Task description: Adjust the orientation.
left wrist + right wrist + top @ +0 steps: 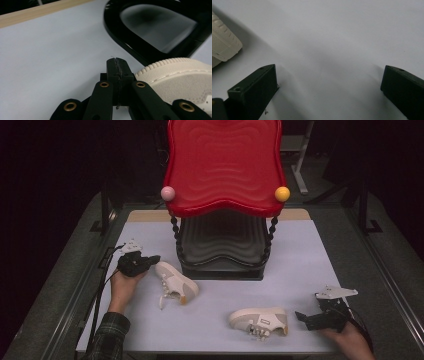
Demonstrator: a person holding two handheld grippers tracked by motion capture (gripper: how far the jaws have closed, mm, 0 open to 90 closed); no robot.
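Two cream sneakers lie on the pale table: one sneaker just in front of the black base of the red rack, the other sneaker near the front edge. My left gripper sits with jaws pressed together, empty, right beside the first shoe's toe. My right gripper rests near the second shoe, jaws spread wide over bare tabletop.
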